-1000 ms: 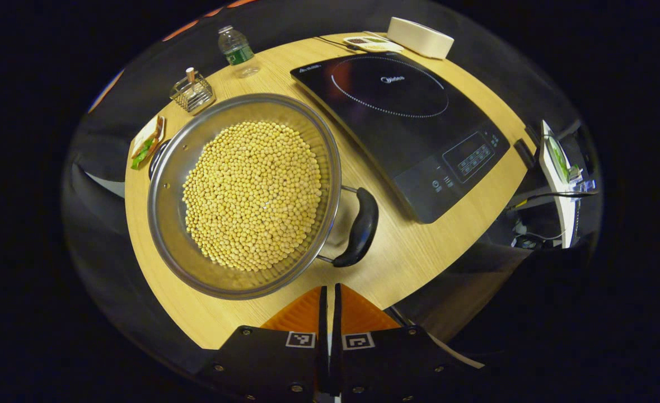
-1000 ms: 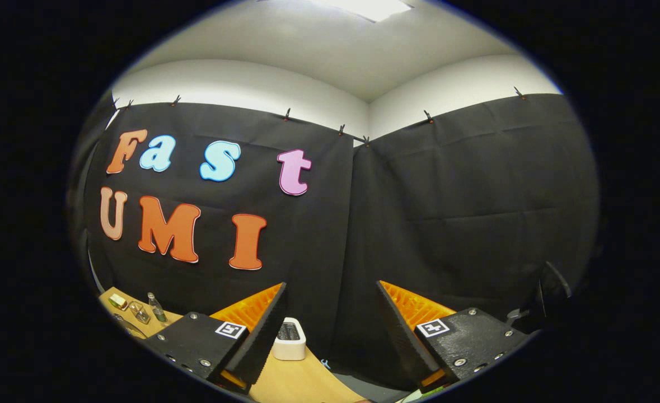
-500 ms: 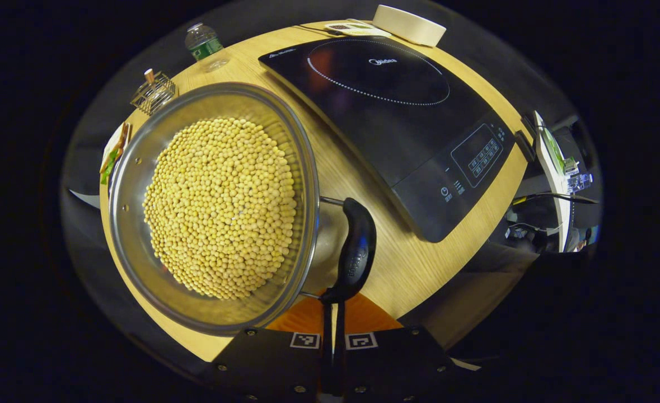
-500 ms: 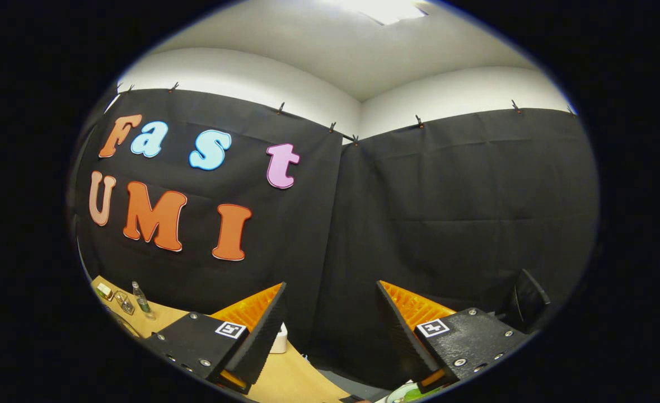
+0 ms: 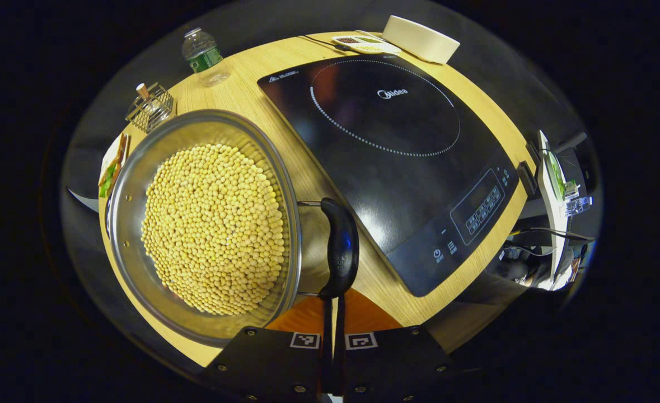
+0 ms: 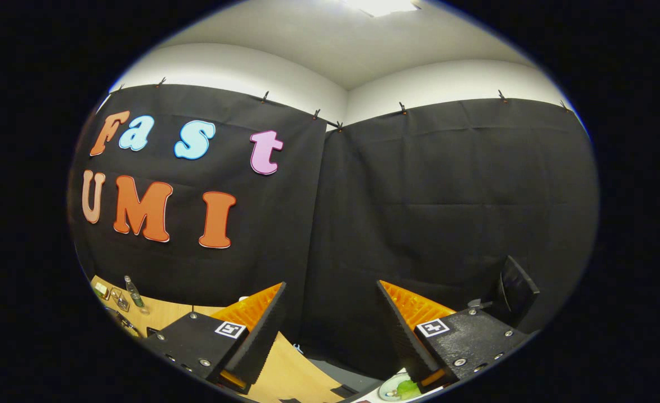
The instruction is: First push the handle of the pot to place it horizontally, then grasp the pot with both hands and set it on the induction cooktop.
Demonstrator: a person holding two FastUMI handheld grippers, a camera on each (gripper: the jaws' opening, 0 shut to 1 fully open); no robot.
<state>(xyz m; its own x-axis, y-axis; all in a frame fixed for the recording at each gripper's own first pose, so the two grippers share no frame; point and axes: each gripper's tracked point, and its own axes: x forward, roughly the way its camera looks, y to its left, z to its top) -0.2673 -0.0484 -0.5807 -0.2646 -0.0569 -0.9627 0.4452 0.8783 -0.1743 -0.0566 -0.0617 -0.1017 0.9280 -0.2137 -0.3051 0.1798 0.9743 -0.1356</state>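
Note:
In the left gripper view a steel pot (image 5: 134,184) full of yellow beans rests on the wooden table (image 5: 251,101). Its black side handle (image 5: 340,249) points toward me. My left gripper (image 5: 332,302) is shut, and its closed tips touch the near end of that handle. A black induction cooktop (image 5: 397,145) lies just right of the pot. In the right gripper view my right gripper (image 6: 332,330) is open with nothing between its fingers, raised and facing the booth wall above the table's edge (image 6: 285,369).
A water bottle (image 5: 202,53), a wire holder (image 5: 149,106) and a snack packet (image 5: 111,168) stand beyond and left of the pot. A white box (image 5: 419,38) and a small tray (image 5: 363,43) sit behind the cooktop. A stand with cables (image 5: 553,190) is off the table's right edge.
My left gripper came forward and reached the pot's handle, which swung round with the pot. The right gripper's view drifted rightward along the wall while it stayed open.

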